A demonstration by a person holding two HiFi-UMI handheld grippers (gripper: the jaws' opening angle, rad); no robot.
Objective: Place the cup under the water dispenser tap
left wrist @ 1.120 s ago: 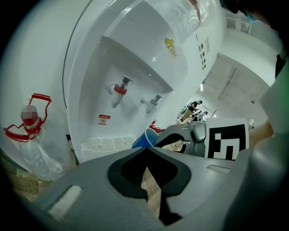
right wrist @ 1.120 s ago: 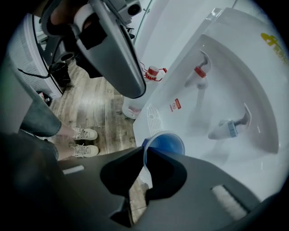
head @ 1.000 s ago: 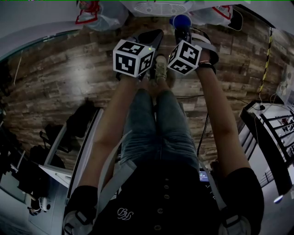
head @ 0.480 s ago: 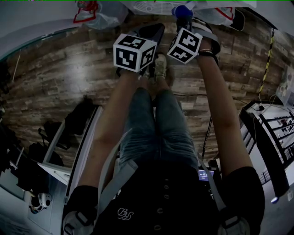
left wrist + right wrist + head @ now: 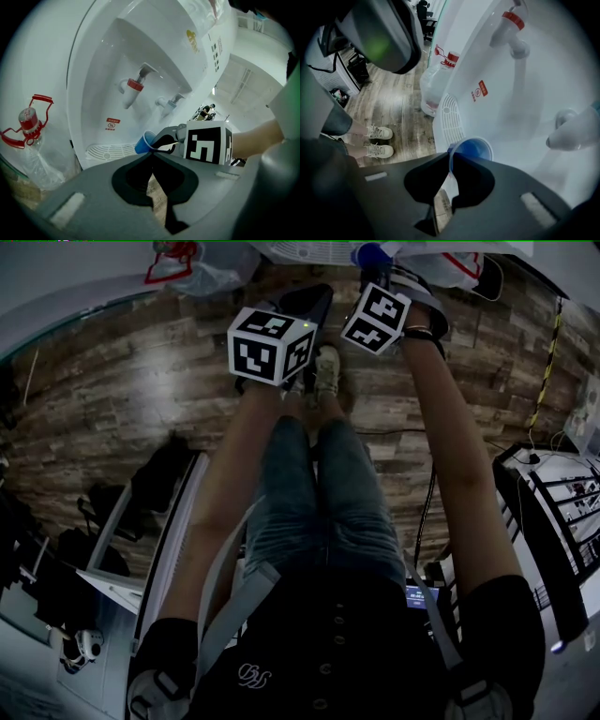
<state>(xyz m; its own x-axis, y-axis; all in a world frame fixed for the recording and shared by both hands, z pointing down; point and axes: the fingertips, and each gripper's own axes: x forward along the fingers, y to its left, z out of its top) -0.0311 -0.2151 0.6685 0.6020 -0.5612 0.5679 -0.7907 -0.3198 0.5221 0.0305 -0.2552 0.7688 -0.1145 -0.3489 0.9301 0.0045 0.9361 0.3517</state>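
The blue cup (image 5: 471,149) hangs by its rim, mouth tilted up, with my right gripper (image 5: 451,161) shut on that rim. It sits just over the slotted drip tray (image 5: 449,119) of the white water dispenser (image 5: 543,79). The red tap (image 5: 511,21) is higher up and the blue tap (image 5: 572,133) is off to the right. In the left gripper view the cup (image 5: 143,142) is below and between the red tap (image 5: 133,86) and blue tap (image 5: 171,101). My left gripper (image 5: 151,157) is shut and holds nothing, a little back from the dispenser. In the head view the cup (image 5: 372,254) is at the top edge.
A clear water bottle with a red cap (image 5: 440,75) stands on the wooden floor (image 5: 122,399) left of the dispenser. The person's shoes (image 5: 377,140) are close to the dispenser's foot. Dark equipment and a rack (image 5: 553,512) line the sides of the room.
My right gripper has moved with the cup toward the dispenser, up the head view's picture. The left gripper has stayed where it was.
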